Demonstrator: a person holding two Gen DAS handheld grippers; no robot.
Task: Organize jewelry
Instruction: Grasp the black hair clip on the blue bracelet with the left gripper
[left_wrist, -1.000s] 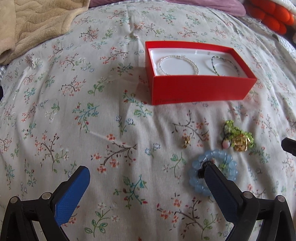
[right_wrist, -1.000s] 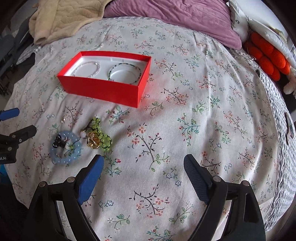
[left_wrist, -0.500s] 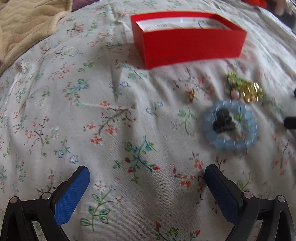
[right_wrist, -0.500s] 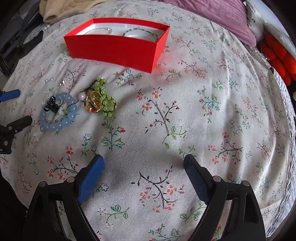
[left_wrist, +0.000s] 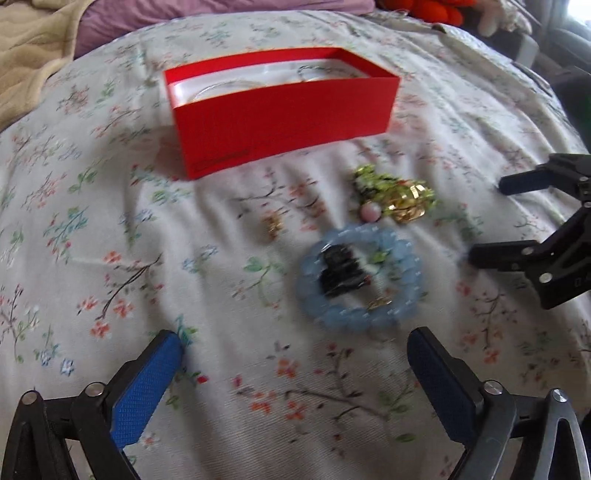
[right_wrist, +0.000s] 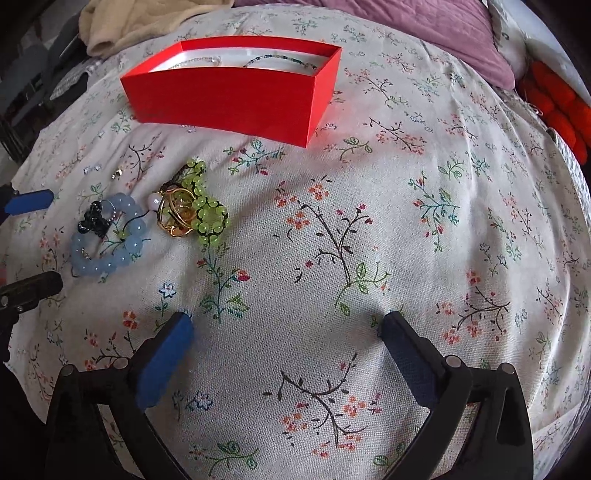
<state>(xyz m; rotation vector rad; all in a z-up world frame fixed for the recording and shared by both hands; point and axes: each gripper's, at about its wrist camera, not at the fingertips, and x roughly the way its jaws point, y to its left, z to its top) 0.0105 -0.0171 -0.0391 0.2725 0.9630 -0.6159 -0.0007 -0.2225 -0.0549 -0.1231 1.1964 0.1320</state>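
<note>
A red box (left_wrist: 284, 110) (right_wrist: 229, 96) with a white insert holds two thin bead bracelets. In front of it on the floral bedspread lie a pale blue bead bracelet (left_wrist: 347, 317) (right_wrist: 122, 258) ringing a black piece (left_wrist: 341, 273), a green bead bracelet tangled with a gold ring (left_wrist: 395, 195) (right_wrist: 199, 206), and a small gold earring (left_wrist: 273, 225). My left gripper (left_wrist: 293, 338) hovers just short of the blue bracelet, jaws wide and closing, nothing between them. My right gripper (right_wrist: 287, 320) is over bare cloth to the right of the jewelry, jaws opening and empty.
A beige blanket (left_wrist: 29, 48) and a purple pillow (right_wrist: 424, 33) lie at the head of the bed. Orange plush (right_wrist: 561, 107) sits at the right edge. The bedspread (right_wrist: 406, 221) right of the jewelry is bare fabric.
Both grippers have sunk closer to the bed. The left one has come nearer to the blue bracelet and rolled. The right gripper's fingers stand slightly wider apart.
</note>
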